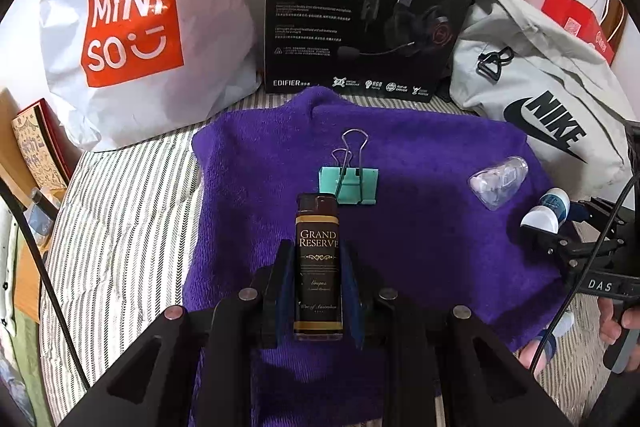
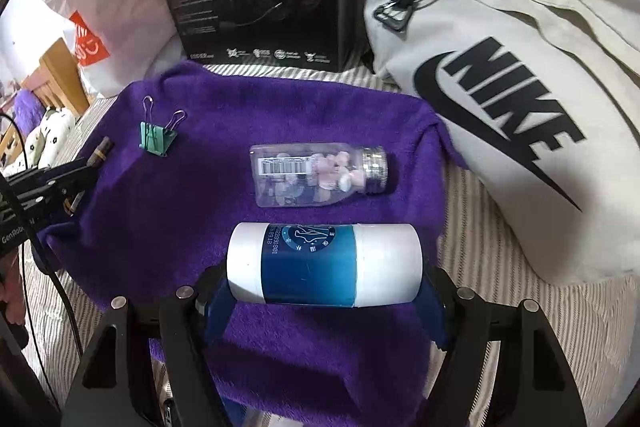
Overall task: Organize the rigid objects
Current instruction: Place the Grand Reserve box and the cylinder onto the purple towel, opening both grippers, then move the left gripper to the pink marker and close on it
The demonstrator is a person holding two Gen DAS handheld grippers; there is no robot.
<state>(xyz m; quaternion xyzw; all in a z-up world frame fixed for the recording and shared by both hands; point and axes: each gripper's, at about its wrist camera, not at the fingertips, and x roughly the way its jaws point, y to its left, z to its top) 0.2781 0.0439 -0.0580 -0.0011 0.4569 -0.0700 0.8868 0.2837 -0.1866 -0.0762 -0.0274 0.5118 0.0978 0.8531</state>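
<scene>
Carrying two items to the purple towel

Left gripper pinching lighter, right gripper clamping white-and-blue tube endwise (jaws spread wide), likely for placing near binder clip.

A white shopping bag, headset box and grey drawstring bag stand behind.

We see a brown lighter, a blue-and-white tube, a clear bottle lying sideways, and a green clip.
</scene>
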